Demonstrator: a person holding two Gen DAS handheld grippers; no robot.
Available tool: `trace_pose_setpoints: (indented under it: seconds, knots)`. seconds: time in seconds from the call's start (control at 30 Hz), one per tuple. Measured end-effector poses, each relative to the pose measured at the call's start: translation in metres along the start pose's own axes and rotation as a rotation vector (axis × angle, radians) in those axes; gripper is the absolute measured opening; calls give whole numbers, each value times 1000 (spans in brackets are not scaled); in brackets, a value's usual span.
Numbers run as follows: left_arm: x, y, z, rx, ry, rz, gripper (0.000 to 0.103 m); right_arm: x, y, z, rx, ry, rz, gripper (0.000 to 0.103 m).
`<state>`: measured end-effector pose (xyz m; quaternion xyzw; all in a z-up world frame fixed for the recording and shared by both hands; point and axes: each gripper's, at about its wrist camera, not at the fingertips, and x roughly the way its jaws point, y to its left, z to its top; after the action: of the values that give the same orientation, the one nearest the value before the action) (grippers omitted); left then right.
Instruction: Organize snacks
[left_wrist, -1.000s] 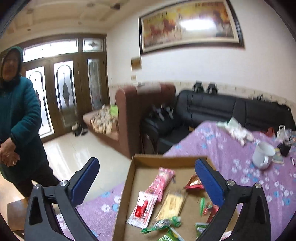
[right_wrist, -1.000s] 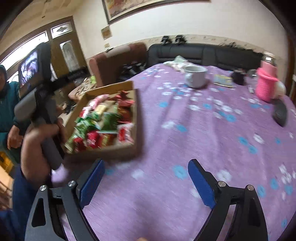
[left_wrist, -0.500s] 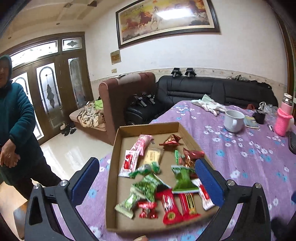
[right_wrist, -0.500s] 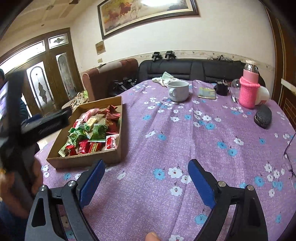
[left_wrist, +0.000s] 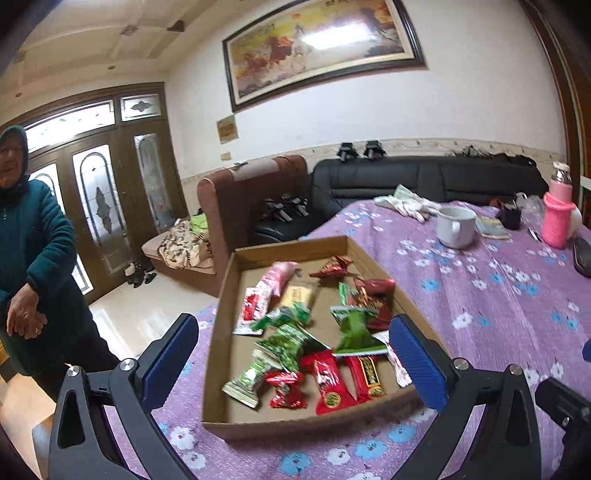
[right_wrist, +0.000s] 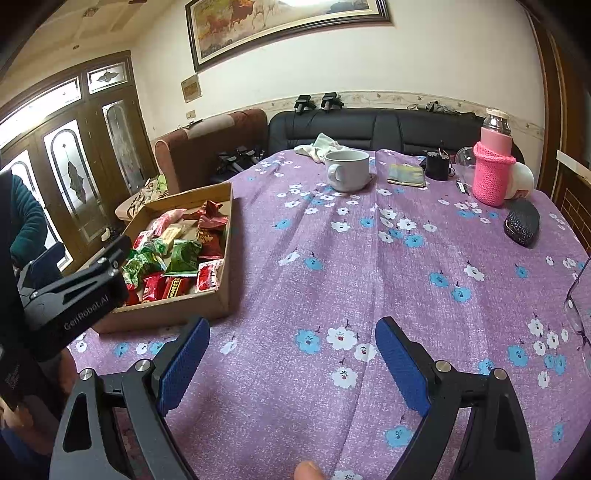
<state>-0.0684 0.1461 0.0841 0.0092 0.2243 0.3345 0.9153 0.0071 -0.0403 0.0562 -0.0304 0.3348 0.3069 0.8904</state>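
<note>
Loosely heaped, perhaps a dozen snack packets (left_wrist: 314, 343) fill the cardboard tray (left_wrist: 295, 424).

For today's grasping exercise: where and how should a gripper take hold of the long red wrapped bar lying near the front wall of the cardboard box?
Pinch the red bar across its narrow width at mid-length, descending from above with the open left gripper; it lies flat, long axis pointing front to back.

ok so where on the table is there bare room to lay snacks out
The widest bare stretch of tablecloth lies between the cardboard box and the black case, ahead of the open right gripper. The far edge is crowded: mug, pink bottle, cloth.
</note>
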Motion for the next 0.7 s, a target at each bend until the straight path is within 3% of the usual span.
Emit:
trace_pose_setpoints:
  seconds: [0.7]
  knots:
    - [14, 5, -3, -21, 52, 18, 103, 1, 8, -2, -46, 3, -10, 94]
